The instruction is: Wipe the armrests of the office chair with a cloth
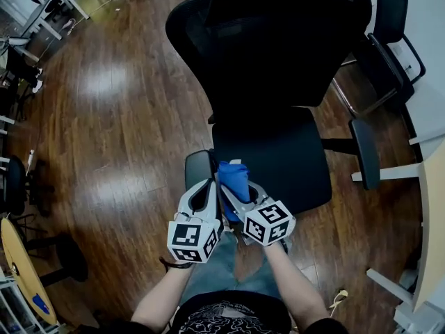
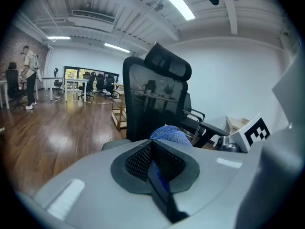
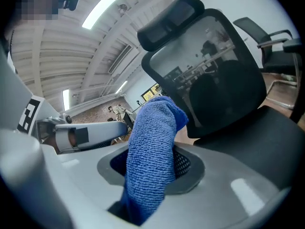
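A black mesh office chair [image 1: 278, 82] stands right in front of me. Its left armrest [image 1: 195, 167] lies just beyond my left gripper [image 1: 206, 185]; its right armrest [image 1: 365, 152] sticks out at the far side of the seat. My right gripper [image 1: 233, 190] is shut on a blue cloth [image 1: 233, 176], which stands up out of its jaws [image 3: 152, 142] over the seat's front left corner. The left gripper [image 2: 155, 163] is shut, its pads together, close beside the cloth [image 2: 171, 133]; a thin blue sliver shows in its slit. The chair back [image 2: 152, 99] rises behind.
A second black chair [image 1: 386, 40] and a white desk [image 1: 431, 117] stand to the right. A round yellow table [image 1: 21, 263], a stool [image 1: 69, 256] and another chair [image 1: 14, 186] are at the left. Wooden floor [image 1: 118, 117] lies left of the chair. A person [image 2: 29, 75] stands far off.
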A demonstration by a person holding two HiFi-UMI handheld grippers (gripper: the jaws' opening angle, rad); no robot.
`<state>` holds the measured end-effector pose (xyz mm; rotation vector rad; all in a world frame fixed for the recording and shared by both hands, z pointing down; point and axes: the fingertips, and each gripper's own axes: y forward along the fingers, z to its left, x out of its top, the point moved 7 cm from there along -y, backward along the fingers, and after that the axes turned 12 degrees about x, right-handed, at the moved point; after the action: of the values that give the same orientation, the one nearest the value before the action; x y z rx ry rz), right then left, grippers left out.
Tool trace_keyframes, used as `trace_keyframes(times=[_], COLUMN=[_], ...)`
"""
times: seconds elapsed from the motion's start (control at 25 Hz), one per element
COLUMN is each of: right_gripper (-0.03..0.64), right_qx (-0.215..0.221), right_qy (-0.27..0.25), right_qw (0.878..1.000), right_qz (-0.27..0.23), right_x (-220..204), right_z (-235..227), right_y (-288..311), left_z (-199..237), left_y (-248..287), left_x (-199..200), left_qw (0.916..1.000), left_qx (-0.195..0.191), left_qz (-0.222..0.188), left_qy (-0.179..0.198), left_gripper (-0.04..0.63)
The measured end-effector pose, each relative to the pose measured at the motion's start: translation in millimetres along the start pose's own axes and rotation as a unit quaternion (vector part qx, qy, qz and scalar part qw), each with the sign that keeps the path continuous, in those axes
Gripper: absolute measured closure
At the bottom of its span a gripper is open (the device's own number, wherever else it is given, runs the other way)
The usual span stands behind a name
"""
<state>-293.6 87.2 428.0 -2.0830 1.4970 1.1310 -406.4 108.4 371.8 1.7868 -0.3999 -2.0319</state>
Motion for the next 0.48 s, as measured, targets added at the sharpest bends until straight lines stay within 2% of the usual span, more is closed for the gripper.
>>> trace_keyframes(times=[0.24, 0.48], right_gripper=[0.477, 0.477], right_qx=[0.069, 0.151], right_qy=[0.091, 0.105], right_qw=[0.993, 0.983], right_qz=[-0.02, 0.002], right_x=[-32, -47], right_z=[-39, -49], right_y=[12, 37], left_z=[-22, -47], left_y=[7, 12], left_x=[-3, -15], left_qw=[0.997, 0.9909], left_qx=[0.066, 0.114], left_qz=[0.015, 0.03], left_qy=[0.037, 0.066], left_gripper=[0.62, 0.62])
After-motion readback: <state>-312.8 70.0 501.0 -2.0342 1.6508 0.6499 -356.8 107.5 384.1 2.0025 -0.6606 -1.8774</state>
